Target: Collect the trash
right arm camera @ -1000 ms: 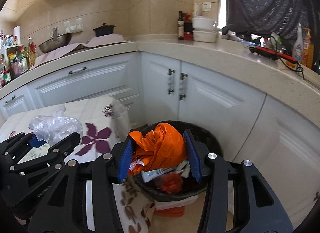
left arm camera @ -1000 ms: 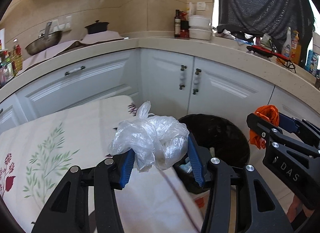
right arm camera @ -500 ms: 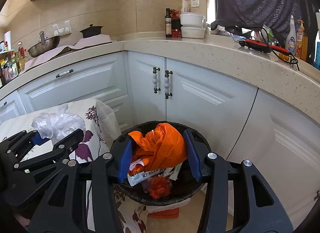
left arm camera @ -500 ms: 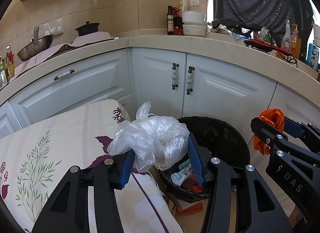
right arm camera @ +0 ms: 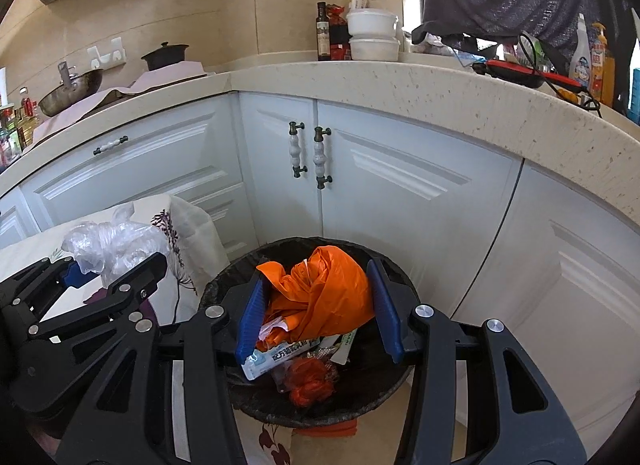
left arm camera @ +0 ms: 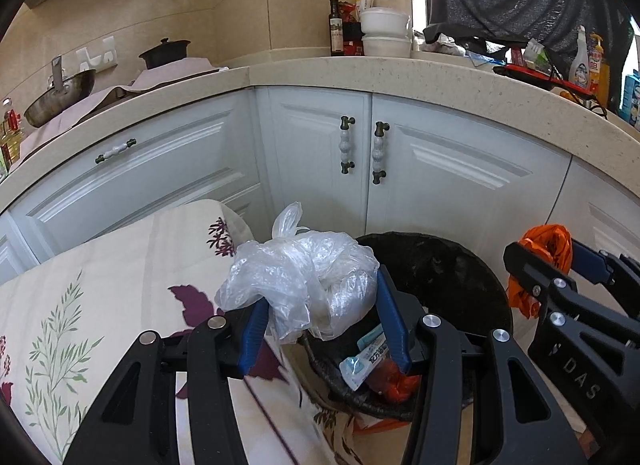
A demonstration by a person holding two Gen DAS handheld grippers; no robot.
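Left wrist view: we log our left gripper point(left arm camera: 318, 319) clamped on a crumpled clear plastic bag point(left arm camera: 304, 279), blue pads point(left arm camera: 252, 325) pressing both flanks. The bag sits above the near-left rim of the black bin point(left arm camera: 486, 277), over the corner of the floral tablecloth point(left arm camera: 100, 297). Inside the bin we note a white-and-blue wrapper point(left arm camera: 366, 357) and red scrap. Our right gripper point(left arm camera: 560, 265) enters at the right edge, carrying an orange plastic bag point(left arm camera: 546, 249).

Right wrist view: we log our right gripper point(right arm camera: 318, 305) clenched on the orange plastic bag point(right arm camera: 320, 291), held directly over the bin point(right arm camera: 404, 289), above the wrapper point(right arm camera: 276, 357). Our left gripper point(right arm camera: 108, 265) and its clear bag point(right arm camera: 108, 243) show at the left, over the tablecloth's corner point(right arm camera: 188, 225).

Handling, our judgement: both bags look light, soft and slippery, compressing under the pads; we reckon they are best taken at the bunched middle, not a loose tail. They should fall freely once freed, though thin film may cling to a pad.
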